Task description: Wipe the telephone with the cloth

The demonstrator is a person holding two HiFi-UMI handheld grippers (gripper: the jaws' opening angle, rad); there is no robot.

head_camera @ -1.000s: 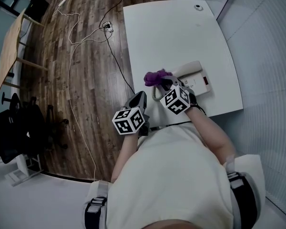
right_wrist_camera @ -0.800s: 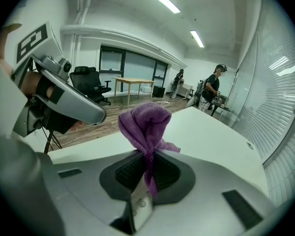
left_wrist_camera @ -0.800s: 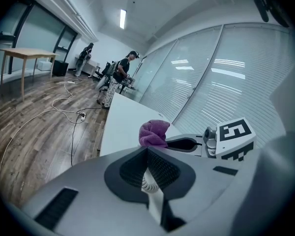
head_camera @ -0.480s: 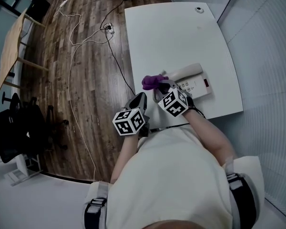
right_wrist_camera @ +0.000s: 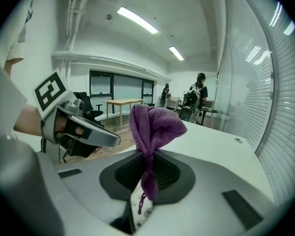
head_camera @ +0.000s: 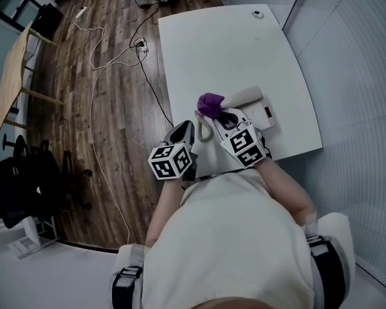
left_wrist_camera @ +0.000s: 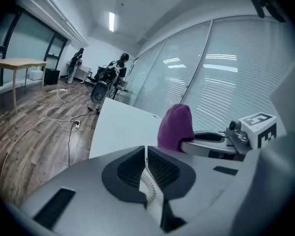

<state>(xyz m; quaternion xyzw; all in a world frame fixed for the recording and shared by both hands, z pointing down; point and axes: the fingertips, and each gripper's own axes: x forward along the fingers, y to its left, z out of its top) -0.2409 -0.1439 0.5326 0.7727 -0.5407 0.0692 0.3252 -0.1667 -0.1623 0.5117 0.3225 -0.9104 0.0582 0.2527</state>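
Note:
A white telephone (head_camera: 262,113) lies near the front edge of the white desk (head_camera: 219,50), its handset (head_camera: 243,97) resting along the far side. Its coiled cord (head_camera: 203,127) hangs off the left end. My right gripper (head_camera: 222,116) is shut on a purple cloth (head_camera: 210,103), which bunches up above the jaws (right_wrist_camera: 155,122), just over the phone's left end. Keypad buttons (right_wrist_camera: 140,206) show below the right gripper (right_wrist_camera: 148,173). My left gripper (head_camera: 185,132) hovers left of the cord, off the desk's edge. The left gripper (left_wrist_camera: 145,167) is shut with nothing in it; the cord (left_wrist_camera: 148,185) shows beneath.
Cables (head_camera: 96,63) run across the wooden floor left of the desk. A wooden table (head_camera: 13,63) and a black chair (head_camera: 19,185) stand further left. A small round fitting (head_camera: 258,14) sits at the desk's far end. A glass wall (head_camera: 354,76) borders the right.
My right gripper has lifted and rolled with the cloth in it, and the cloth now sits closer over the phone's left end. The left gripper has shifted only slightly.

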